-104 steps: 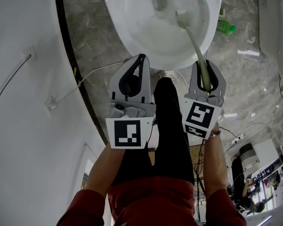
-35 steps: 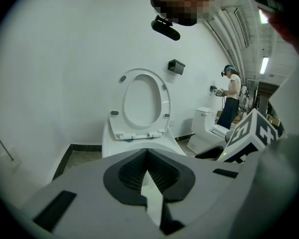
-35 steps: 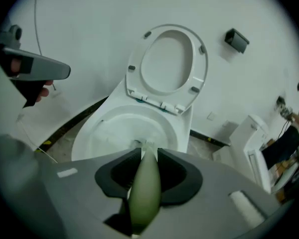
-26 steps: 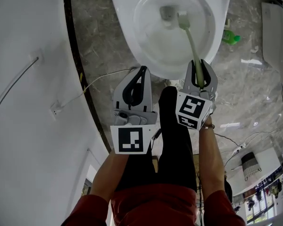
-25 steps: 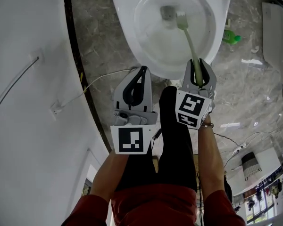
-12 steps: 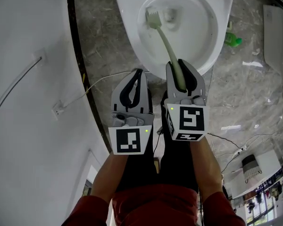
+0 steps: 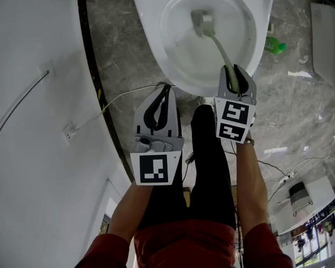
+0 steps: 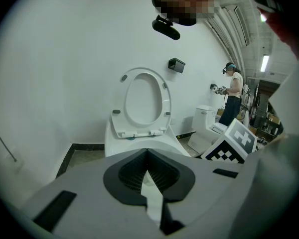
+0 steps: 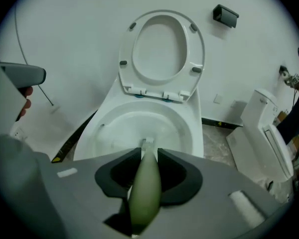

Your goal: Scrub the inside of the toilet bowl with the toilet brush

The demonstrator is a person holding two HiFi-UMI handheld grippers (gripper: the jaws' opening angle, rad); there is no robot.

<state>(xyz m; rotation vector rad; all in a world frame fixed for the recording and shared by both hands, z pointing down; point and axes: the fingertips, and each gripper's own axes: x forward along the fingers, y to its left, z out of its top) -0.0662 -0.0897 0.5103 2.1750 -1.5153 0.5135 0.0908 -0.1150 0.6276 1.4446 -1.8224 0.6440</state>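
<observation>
At the left of the head view runs the white wall (image 7: 28, 194) with its socket (image 7: 70, 132), then a strip of grey marble floor (image 7: 114, 49). Just right of that, at lower centre, your left gripper (image 7: 166, 89) hangs short of the toilet bowl (image 7: 148, 27); its own view shows the jaws clenched together with nothing between them, so it takes no part in the work. The bowl fills the upper middle of the frame, its seat (image 9: 162, 49) tipped up against the wall in the right gripper view. Inside it the toilet brush (image 7: 219, 42) slants from the lower right up to the middle, its bristle head down at the outlet in the bottom of the bowl and seemingly touching the porcelain there. Further right, your right gripper (image 7: 235, 71) sits over the near rim and grasps the pale green handle firmly, the handle running out between the jaws toward the bowl. A green bottle (image 7: 275, 47) lies on the floor at the right edge. Scrubbing looks to be under way, not finished: the head is at the lowest point, and I can't tell from the white surface which parts are already done. By my reading, the side walls and the band under the rim are yet to be covered.
</observation>
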